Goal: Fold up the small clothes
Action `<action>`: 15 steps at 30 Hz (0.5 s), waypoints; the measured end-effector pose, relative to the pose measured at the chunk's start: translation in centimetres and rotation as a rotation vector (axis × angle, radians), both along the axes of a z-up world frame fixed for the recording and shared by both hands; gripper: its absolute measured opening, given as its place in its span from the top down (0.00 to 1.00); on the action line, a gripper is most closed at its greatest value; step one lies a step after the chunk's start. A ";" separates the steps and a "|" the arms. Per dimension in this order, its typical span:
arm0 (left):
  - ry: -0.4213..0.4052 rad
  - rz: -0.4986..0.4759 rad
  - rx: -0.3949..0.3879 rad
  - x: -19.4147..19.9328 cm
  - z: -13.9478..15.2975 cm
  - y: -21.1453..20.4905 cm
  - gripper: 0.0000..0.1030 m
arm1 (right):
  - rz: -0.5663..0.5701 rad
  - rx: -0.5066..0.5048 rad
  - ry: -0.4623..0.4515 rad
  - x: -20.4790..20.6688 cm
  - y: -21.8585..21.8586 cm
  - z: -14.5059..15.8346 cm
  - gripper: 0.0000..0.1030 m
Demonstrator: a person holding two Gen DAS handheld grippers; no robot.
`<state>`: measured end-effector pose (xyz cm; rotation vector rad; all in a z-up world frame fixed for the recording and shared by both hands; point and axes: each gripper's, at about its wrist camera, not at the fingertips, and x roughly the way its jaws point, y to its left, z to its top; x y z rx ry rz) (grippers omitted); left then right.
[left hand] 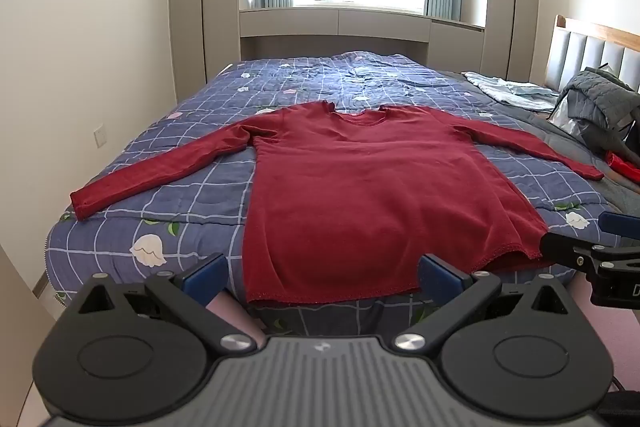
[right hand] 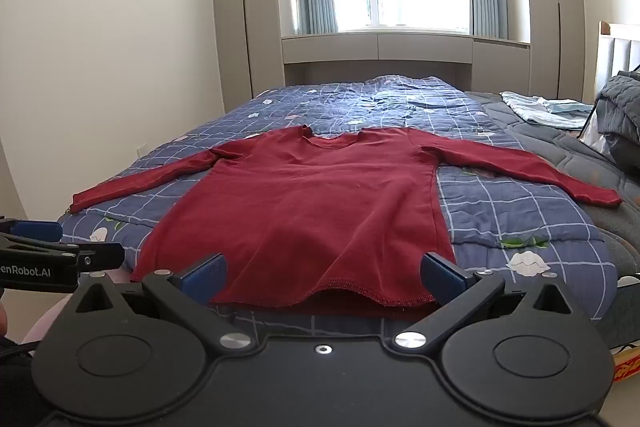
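Note:
A red long-sleeved top (left hand: 360, 187) lies flat on the bed, neck toward the window, both sleeves spread out, hem at the near edge. It also shows in the right wrist view (right hand: 320, 203). My left gripper (left hand: 322, 277) is open and empty, just short of the hem's left half. My right gripper (right hand: 322, 277) is open and empty, just short of the hem's right half. The right gripper shows at the right edge of the left wrist view (left hand: 592, 251), and the left gripper at the left edge of the right wrist view (right hand: 60, 255).
The bed has a blue checked quilt (left hand: 200, 203). A grey jacket and other clothes (left hand: 600, 107) are piled at the right by the headboard (left hand: 592, 47). A light blue garment (right hand: 548, 109) lies far right. A wall (left hand: 80, 67) runs along the left.

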<state>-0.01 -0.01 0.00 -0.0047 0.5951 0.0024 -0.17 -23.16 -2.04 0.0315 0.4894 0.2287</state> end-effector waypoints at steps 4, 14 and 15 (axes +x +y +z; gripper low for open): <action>0.000 -0.001 -0.002 0.0 0.0 0.0 0.00 | 0.000 -0.002 0.001 0.0 0.0 0.0 0.00; 0.001 0.000 0.000 0.0 0.0 0.0 0.00 | -0.001 0.000 0.005 0.0 0.0 0.1 0.00; 0.001 0.000 0.000 0.0 0.0 0.0 0.00 | -0.002 0.001 0.005 0.0 -0.1 0.1 0.00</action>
